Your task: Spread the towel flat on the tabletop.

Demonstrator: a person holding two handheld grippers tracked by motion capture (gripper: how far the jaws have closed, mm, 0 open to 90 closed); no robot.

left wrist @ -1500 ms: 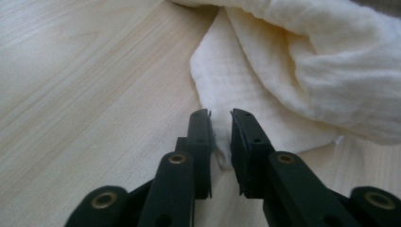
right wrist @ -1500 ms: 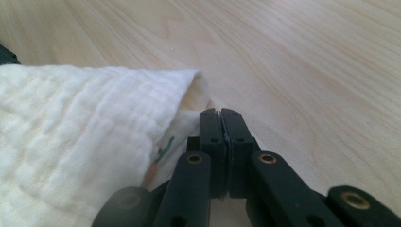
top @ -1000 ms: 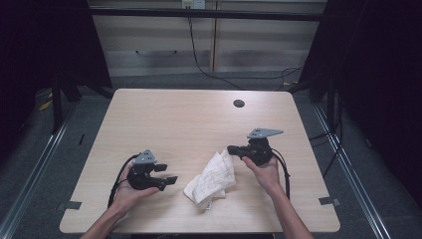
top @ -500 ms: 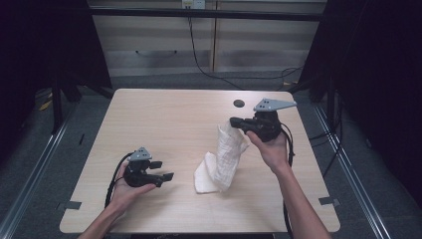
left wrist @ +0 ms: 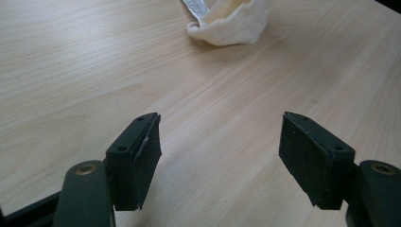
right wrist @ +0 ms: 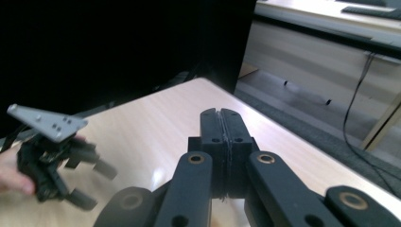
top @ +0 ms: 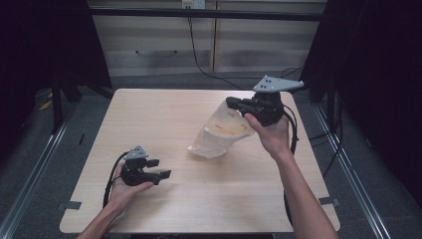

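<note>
Right gripper (top: 234,103) risen toward table's (top: 164,114) far-right corner, clamped on cloth (top: 221,132); left gripper (top: 161,169) wide open, empty. Advise lifting steadily.

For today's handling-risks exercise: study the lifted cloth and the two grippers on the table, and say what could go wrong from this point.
1. The right gripper pinches the white cloth by one edge only, jaws closed; the thin hold could slip and drop it.
2. The cloth's lower end lies on the table, so lifting or pulling sideways may drag and bunch it.
3. The left gripper rests open, apart from the cloth; the hanging end is unsupported and may twist.
</note>
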